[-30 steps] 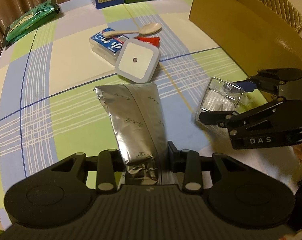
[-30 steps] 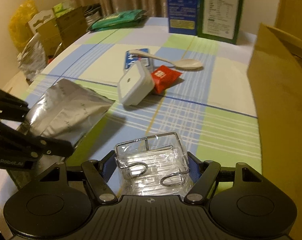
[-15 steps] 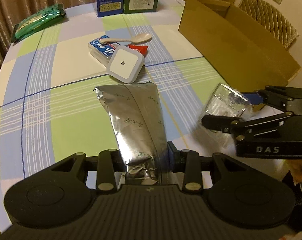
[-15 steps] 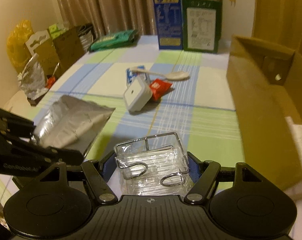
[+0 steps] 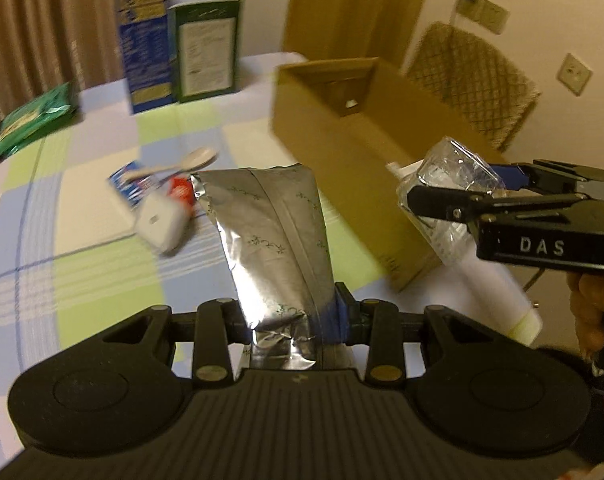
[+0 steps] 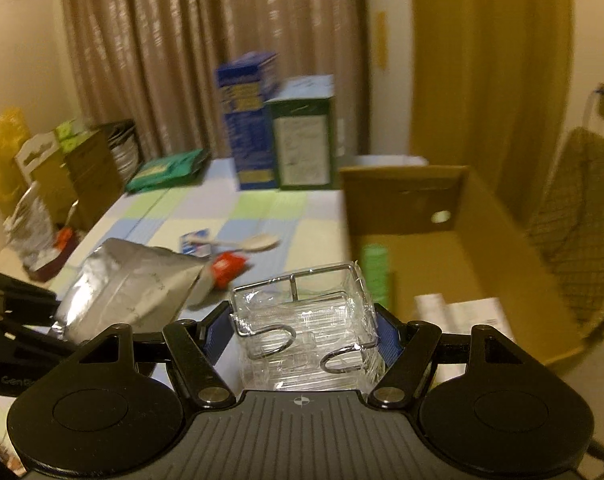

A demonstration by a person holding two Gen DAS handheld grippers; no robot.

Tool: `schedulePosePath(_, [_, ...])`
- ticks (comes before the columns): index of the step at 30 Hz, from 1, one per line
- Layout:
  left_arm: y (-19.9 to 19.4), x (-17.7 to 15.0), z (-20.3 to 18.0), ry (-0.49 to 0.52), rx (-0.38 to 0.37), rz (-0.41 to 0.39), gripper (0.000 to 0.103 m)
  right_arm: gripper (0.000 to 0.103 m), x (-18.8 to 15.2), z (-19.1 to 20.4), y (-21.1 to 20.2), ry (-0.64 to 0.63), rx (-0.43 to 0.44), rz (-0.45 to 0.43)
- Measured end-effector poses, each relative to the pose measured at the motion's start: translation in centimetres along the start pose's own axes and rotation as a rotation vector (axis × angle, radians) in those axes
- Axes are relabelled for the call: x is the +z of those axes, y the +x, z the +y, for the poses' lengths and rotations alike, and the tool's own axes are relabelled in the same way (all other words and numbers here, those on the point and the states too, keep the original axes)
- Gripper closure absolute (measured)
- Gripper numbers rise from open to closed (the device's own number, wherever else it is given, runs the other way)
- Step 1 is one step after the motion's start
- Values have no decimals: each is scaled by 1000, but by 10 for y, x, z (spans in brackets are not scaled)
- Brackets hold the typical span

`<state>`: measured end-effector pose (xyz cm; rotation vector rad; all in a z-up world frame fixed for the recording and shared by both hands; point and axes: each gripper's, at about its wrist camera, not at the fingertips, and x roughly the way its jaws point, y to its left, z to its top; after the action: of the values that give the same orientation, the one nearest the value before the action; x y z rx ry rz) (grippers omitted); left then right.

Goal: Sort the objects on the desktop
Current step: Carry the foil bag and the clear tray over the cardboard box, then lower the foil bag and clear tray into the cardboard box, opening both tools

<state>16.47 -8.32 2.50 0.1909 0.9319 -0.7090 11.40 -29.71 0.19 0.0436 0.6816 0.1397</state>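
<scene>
White raised letters "DAS" stand on the black side of the right gripper [image 5: 457,196]; "Gen" is all that can be read on the left gripper's body [image 6: 30,320]; print on the blue carton [image 5: 144,36] and green carton [image 5: 206,44] is too blurred to read

Your left gripper [image 5: 292,318] is matte black, with a ribbed housing, two round discs at its sides and brass-coloured screws on the finger links. Blue pads line the fingers. Your right gripper [image 6: 303,330] is the same build, white letters "DAS" on its side. Beside those letters, your hand [image 5: 591,308] wears a dark cuff.
</scene>
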Motion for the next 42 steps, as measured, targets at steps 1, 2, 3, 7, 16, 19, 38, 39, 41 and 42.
schedulePosePath(1, [1, 6, -9, 6, -9, -3, 72, 34, 2, -11, -3, 10, -14, -1])
schedulePosePath(2, [3, 12, -17, 10, -18, -6, 72, 34, 3, -20, -6, 17, -26, -3])
schedulePosePath(3, [5, 17, -25, 12, -27, -9, 72, 34, 4, -30, -9, 22, -39, -4])
schedulePosePath(7, [17, 36, -53, 18, -58, -12, 72, 34, 6, -67, -18, 47, -83, -11])
schedulePosePath(16, [46, 69, -102, 12, -110, -9, 72, 34, 11, -121, -19, 84, -118, -4])
schedulePosePath(19, [56, 82, -110, -10, -125, -10, 72, 34, 13, -133, -15, 100, -119, -2])
schedulePosePath(38, [111, 145, -108, -158, -124, -65, 72, 34, 38, -162, 38, 92, -131, 29])
schedulePosePath(39, [114, 145, -107, -164, -126, -64, 72, 34, 38, -163, 39, 93, -132, 30])
schedulePosePath(41, [119, 146, -107, -169, -129, -63, 72, 34, 38, -165, 43, 94, -134, 32])
schedulePosePath(42, [122, 146, -108, -169, -129, -60, 72, 34, 38, -166, 45, 95, -134, 33])
